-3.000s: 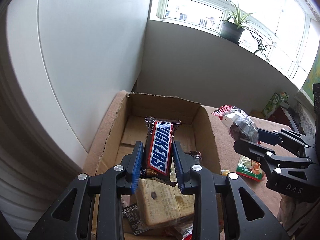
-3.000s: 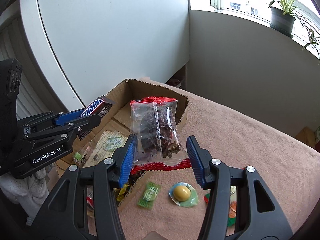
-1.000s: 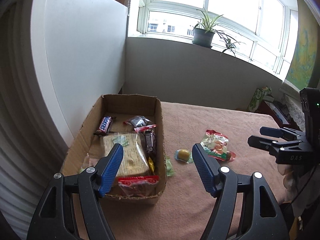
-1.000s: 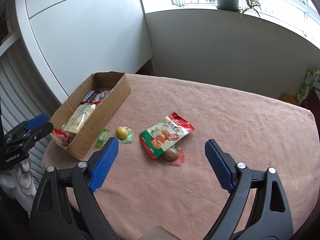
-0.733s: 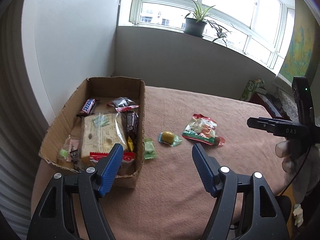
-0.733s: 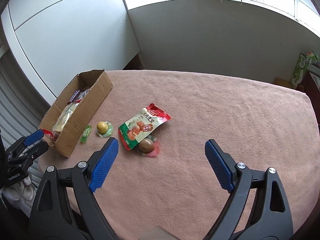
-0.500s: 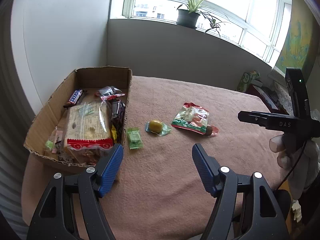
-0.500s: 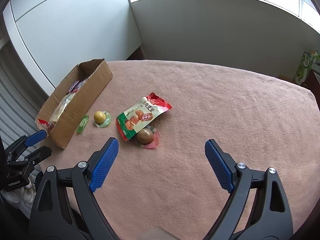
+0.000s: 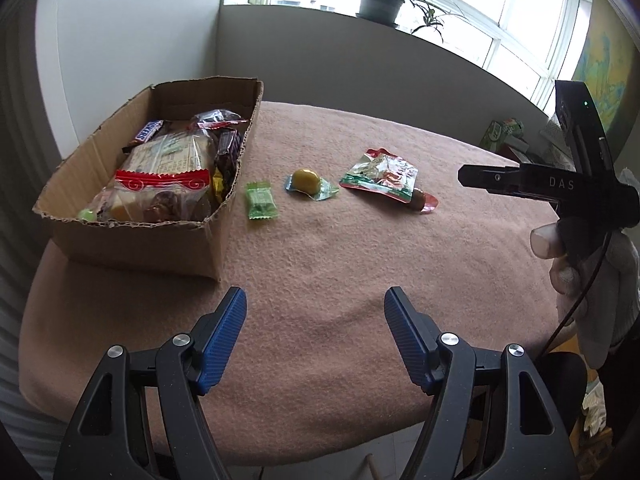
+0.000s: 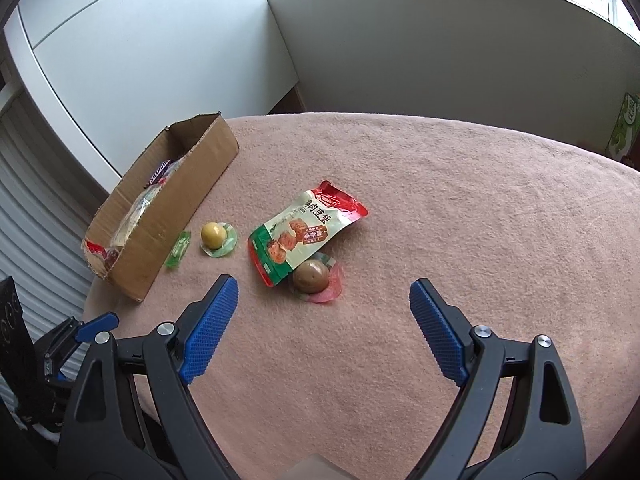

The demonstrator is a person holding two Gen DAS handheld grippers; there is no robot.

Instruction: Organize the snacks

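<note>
Left wrist view lets me see into the cardboard box (image 9: 160, 184): a Snickers bar (image 9: 149, 130) and crinkly cellophane packs. My right wrist view shows only its corrugated side wall. Four snacks lie on the fuzzy pink cloth (image 10: 440, 208): green candy (image 9: 261, 201), yellow ball (image 10: 213, 235), printed pouch (image 10: 306, 231) touching a brown egg (image 10: 311, 277). Left gripper (image 9: 316, 332) and right gripper (image 10: 323, 316) both hover with fingers apart, empty.
</note>
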